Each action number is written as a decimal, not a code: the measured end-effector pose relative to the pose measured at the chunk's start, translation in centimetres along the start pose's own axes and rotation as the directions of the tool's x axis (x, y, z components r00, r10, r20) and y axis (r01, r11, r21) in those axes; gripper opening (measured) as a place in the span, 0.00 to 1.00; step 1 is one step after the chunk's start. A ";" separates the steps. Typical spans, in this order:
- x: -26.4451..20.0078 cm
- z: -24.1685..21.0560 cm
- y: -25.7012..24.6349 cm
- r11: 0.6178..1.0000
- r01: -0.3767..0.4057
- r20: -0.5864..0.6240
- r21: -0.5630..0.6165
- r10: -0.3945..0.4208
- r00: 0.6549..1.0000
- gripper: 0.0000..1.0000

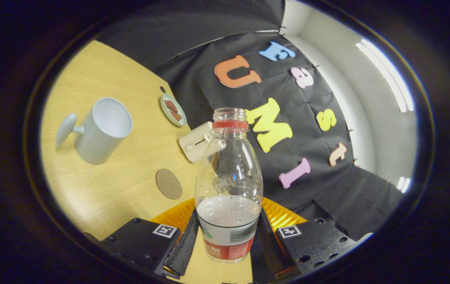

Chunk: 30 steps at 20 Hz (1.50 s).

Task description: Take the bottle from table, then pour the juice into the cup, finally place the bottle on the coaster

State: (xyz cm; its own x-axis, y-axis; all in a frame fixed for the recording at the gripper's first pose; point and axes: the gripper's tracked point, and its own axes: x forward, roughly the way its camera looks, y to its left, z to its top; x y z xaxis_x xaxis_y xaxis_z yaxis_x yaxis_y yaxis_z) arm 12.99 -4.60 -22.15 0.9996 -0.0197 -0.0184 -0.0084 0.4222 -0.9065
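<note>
Now our claw (226, 240) is clamped on the open bottle (228, 185), held upright; the cup (104, 130) lies far left, mouth tilted toward us.

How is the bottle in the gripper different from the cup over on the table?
The bottle is clear plastic, so its liquid shows near the bottom; the cup is opaque pale grey-white. The bottle is tall with a narrow neck; the cup is squat, wide-mouthed, with a side handle. The bottle sits clamped between the fingers of the gripper; the cup stands free on the table beyond them. Both are open at the top.
</note>
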 end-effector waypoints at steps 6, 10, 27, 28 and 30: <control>-0.3 1.3 1.0 0.964 0.001 0.015 -0.265 0.003 1.000 0.78; -0.5 2.4 1.5 0.918 0.011 0.030 -0.396 0.001 1.000 0.78; 0.3 2.7 2.1 0.809 0.041 0.030 -0.586 -0.029 0.999 0.78; 0.2 2.8 2.1 0.809 0.041 0.030 -0.587 -0.028 0.999 0.78; 0.4 2.6 2.2 0.808 0.038 0.026 -0.588 -0.027 0.999 0.78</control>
State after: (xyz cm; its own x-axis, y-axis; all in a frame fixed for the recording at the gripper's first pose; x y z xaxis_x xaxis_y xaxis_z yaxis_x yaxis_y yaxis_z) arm 13.48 -1.35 -23.02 0.9998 -0.0072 0.0175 0.0158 -0.1931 -0.9811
